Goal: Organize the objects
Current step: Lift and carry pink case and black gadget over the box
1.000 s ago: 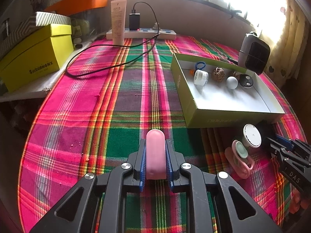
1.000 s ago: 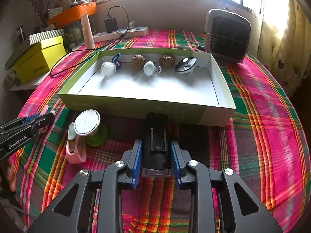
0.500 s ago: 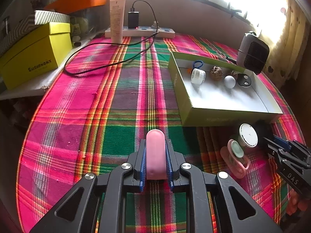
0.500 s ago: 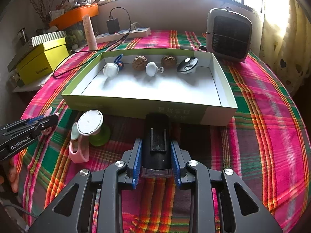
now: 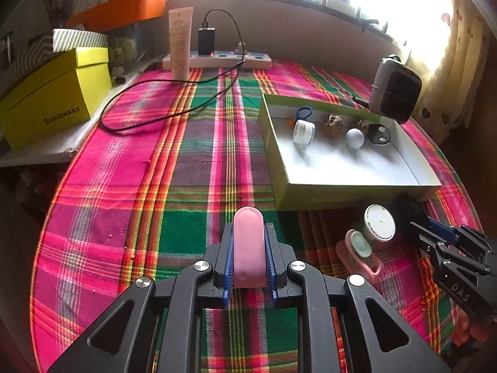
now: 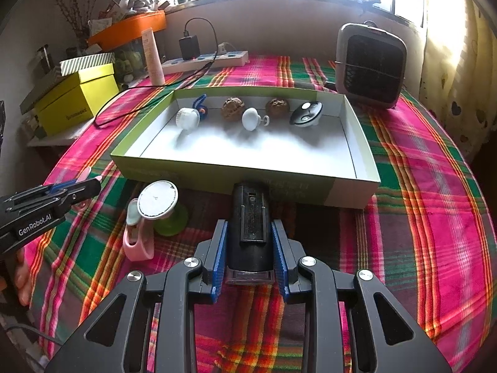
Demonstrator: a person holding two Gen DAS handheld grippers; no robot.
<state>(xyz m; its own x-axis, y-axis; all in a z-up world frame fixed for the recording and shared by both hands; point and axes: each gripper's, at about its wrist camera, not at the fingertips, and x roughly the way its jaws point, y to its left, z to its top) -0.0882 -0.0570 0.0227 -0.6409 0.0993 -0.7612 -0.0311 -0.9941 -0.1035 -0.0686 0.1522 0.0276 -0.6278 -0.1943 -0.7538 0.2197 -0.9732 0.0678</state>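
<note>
**Inspector:** Starting at the left. The left gripper point(image 5: 248, 255) is clamped on a pink rounded piece point(image 5: 248, 245), blue pads against both long sides, rounded tip protruding forward. It hangs above the plaid tablecloth point(image 5: 130, 186), well short of the tray point(image 5: 357, 191).

**Assistant:** How will that piece handle?

**Inspector:** My judgement: light, smooth, probably plastic or silicone, so somewhat slippery. The present hold across the flat flanks, near mid-length, is the sound one; a grip at the domed tip would likely squirt it out.

**Assistant:** Moving rightwards?

**Inspector:** Between the grippers, on the cloth just before the tray's near wall, lie a pink clip-like item point(image 6: 138, 239) with a pale green pad and, touching or nearly touching it, a white round lid on a green base point(image 6: 158, 200). Both are outside the tray.

**Assistant:** And the right hand?

**Inspector:** The right gripper point(image 6: 250, 248) is closed on a black cylindrical device point(image 6: 250, 227) with a clear end cap nearest the camera. Pads bear on its sides; its far end reaches close to the tray's front wall. It looks rigid and heavier than the pink piece, and the clear cap may be fragile, so the body is the place to hold, as now.

**Assistant:** Tray contents?

**Inspector:** Along the far wall, left to right: white cap point(image 6: 187, 118) with a blue loop behind it, a walnut point(image 6: 233, 108), white knob point(image 6: 252, 118), a second walnut point(image 6: 277, 107), and a black-and-white domed item point(image 6: 306, 113). The near half is bare floor, room for both held pieces.
</note>
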